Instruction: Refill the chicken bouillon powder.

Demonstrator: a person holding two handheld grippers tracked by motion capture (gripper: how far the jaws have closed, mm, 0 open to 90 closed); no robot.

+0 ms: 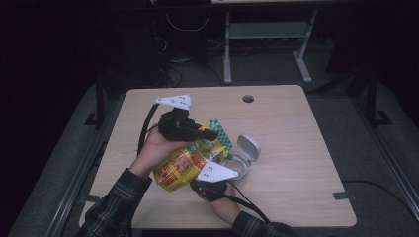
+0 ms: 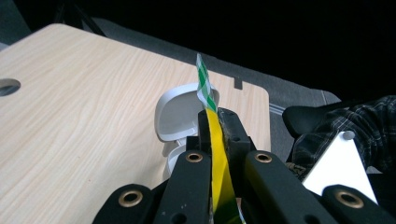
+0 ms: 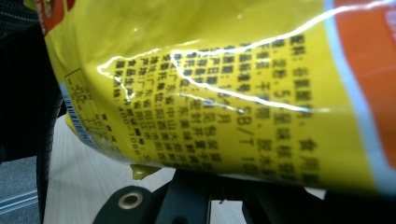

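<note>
In the high view we are holding one yellow snack bag (image 1: 184, 165) above the table (image 1: 306, 163), its green-checked top (image 1: 220, 132) tilted toward the one open white container (image 1: 243, 159), so we are judging that the mouth should be kept right over the rim. In the left gripper view, the left gripper (image 2: 218, 126) is clamping shut on the bag's top edge, one flipped-up lid (image 2: 175, 116) just beyond. In the right gripper view, the right gripper (image 3: 224, 183) is pinching the bag's lower edge.
</note>
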